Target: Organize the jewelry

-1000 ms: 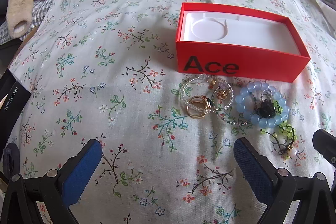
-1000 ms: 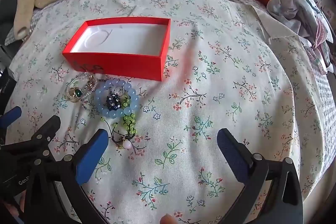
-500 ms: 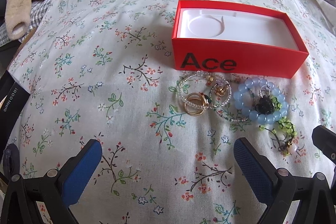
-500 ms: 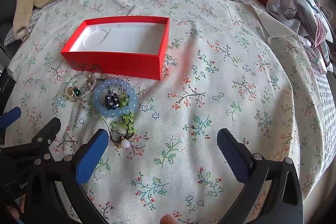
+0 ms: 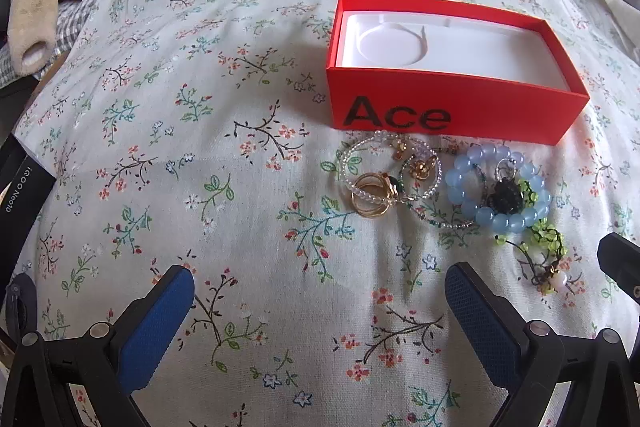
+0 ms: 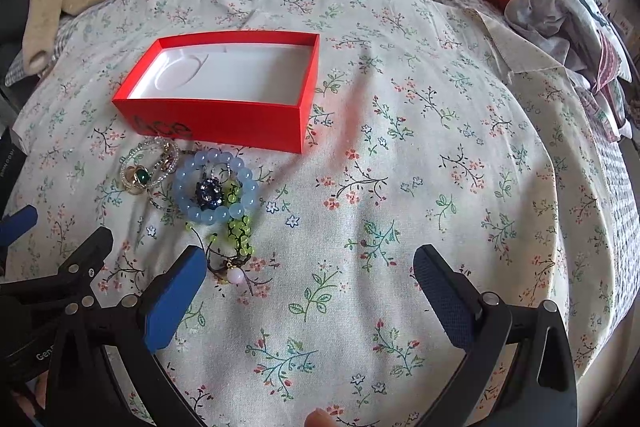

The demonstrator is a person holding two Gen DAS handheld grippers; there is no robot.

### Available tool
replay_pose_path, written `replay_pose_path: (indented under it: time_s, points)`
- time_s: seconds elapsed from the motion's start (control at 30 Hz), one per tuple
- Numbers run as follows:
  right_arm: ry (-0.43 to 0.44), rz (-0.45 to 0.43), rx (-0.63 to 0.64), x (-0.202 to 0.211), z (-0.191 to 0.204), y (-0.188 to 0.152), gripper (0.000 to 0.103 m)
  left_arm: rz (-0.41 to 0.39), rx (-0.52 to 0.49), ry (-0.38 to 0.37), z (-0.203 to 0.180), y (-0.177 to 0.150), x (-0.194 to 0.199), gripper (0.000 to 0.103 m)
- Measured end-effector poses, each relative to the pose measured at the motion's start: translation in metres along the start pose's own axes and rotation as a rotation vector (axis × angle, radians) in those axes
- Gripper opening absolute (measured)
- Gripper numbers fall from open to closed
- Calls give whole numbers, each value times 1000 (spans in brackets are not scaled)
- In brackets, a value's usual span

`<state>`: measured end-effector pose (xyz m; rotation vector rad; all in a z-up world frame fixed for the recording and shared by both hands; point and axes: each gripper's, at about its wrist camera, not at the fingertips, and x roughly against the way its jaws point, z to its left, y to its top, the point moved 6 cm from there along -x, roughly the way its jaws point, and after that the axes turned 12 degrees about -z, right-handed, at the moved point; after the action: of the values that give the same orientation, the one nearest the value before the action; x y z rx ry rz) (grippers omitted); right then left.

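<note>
Nothing has yet been put away, judging by how things lie. The red box (image 5: 452, 107) sits open on the floral bedspread (image 5: 200, 147), near the middle of the bed and toward the pillow end, and its white moulded insert shows bare, with no jewelry in it.

All the jewelry lies in a small cluster on the bedspread just in front of the box's printed wall. From the left wrist view, the gold rings (image 5: 372, 199) rest against a clear beaded bracelet (image 5: 352, 163); beside them to the right is the blue bead bracelet (image 5: 498, 187) with a dark charm (image 5: 505, 197) inside its loop. A green beaded cord (image 5: 544, 239) with a pale bead at its end trails from there toward the foot edge. The pieces overlap and touch one another, so they will likely need separating one at a time.

The left gripper (image 5: 320, 307) hangs over the cloth on the foot side of the rings, jaws spread wide and holding nothing. The right gripper (image 6: 304, 287) is likewise spread and empty, its left finger (image 6: 172, 299) just beside the cord's pale bead.

Every piece remains to be lifted into the box.
</note>
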<state>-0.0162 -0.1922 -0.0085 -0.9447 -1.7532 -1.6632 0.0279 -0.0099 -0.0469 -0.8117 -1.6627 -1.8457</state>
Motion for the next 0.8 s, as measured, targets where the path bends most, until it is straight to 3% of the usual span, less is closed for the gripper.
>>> replay_pose_path:
  time_s: [0.33, 0.5, 0.63, 0.8]
  points:
    - [-6, 22, 6, 0, 0, 0, 103, 17, 7, 0, 2, -1, -5, 103]
    - [51, 31, -27, -7, -1, 9, 103, 32, 40, -18, 7, 3, -9, 103]
    - [66, 30, -24, -17, -4, 21, 103, 32, 66, -47, 14, 12, -14, 103]
    - [121, 96, -27, -36, -1, 34, 103, 84, 104, -115, 21, 29, -31, 103]
